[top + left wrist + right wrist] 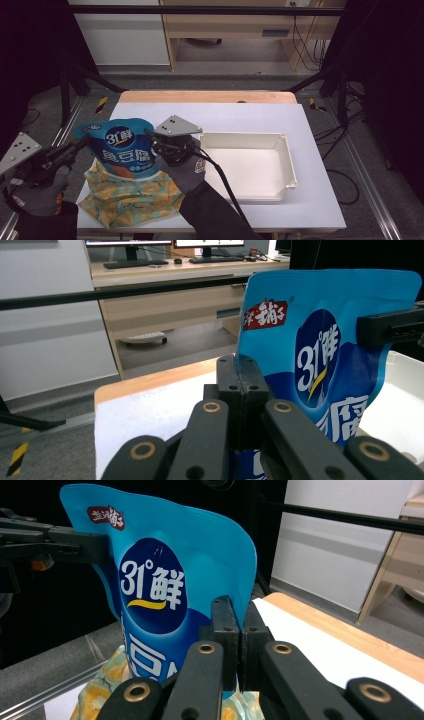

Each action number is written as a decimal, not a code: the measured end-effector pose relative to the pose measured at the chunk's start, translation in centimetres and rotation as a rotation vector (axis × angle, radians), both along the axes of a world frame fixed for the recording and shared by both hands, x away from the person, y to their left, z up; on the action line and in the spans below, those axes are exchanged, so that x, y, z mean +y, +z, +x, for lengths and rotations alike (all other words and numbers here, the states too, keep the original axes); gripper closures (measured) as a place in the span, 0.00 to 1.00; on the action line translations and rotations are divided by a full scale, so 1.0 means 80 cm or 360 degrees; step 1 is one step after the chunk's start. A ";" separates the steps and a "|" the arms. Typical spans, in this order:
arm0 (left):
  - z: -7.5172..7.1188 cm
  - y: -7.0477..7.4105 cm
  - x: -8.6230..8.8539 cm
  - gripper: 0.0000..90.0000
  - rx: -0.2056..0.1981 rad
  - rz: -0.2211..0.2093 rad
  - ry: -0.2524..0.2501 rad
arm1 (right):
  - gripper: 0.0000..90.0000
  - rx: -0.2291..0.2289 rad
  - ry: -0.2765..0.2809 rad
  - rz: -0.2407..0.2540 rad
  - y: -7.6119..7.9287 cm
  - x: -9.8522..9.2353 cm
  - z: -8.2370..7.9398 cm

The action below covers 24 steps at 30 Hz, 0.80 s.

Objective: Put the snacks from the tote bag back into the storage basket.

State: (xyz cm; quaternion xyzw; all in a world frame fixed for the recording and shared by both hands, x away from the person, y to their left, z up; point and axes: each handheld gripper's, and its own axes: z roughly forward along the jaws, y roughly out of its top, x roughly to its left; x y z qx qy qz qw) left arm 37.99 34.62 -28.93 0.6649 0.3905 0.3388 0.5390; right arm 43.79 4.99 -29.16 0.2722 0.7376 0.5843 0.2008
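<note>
**Blue pouch pinched at both side edges**

Left gripper [241, 390]: jaws pressed together on the left edge of the blue pouch [122, 147]; the pinched film is hidden between the pads. Right gripper [235, 630]: jaws clamped on the opposite edge, contact likewise concealed. The pouch stands upright between the two grippers, its top corner curled. Its lower part is cut off by the jaws in both gripper views. Below it lies a yellow patterned bag [132, 197], partly covered by the pouch and the right sleeve. Beyond the right gripper sits a white tray [290, 160] on the table [240, 112].
</note>
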 end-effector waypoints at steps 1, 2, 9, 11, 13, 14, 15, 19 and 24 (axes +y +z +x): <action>0.000 0.003 0.000 1.00 -0.0005 -0.0001 0.0000 | 0.99 0.0000 0.0000 0.0006 0.002 0.000 0.000; 0.000 0.003 0.000 1.00 -0.0005 -0.0001 0.0000 | 0.99 0.0000 0.0000 0.0006 0.002 0.000 0.000; -0.005 0.019 0.003 1.00 -0.0035 -0.0013 0.0009 | 0.99 -0.0048 0.0011 -0.0003 0.022 0.003 -0.003; -0.006 0.024 0.004 1.00 -0.0046 -0.0020 0.0011 | 0.99 -0.0065 0.0023 0.0007 0.031 0.002 -0.004; -0.009 0.030 0.004 1.00 -0.0063 -0.0022 0.0014 | 0.99 -0.0071 0.0023 0.0008 0.034 0.003 -0.005; -0.010 0.036 0.004 1.00 -0.0077 -0.0018 0.0015 | 0.99 -0.0090 0.0025 0.0010 0.041 0.003 -0.007; -0.012 0.040 0.004 1.00 -0.0086 -0.0015 0.0016 | 0.99 -0.0091 0.0028 0.0011 0.044 0.003 -0.008; -0.014 0.050 0.003 1.00 -0.0101 -0.0010 0.0017 | 0.99 -0.0110 0.0031 0.0020 0.053 0.002 -0.010; -0.015 0.062 -0.001 1.00 -0.0116 -0.0004 0.0003 | 0.99 -0.0139 0.0032 0.0020 0.067 -0.003 -0.013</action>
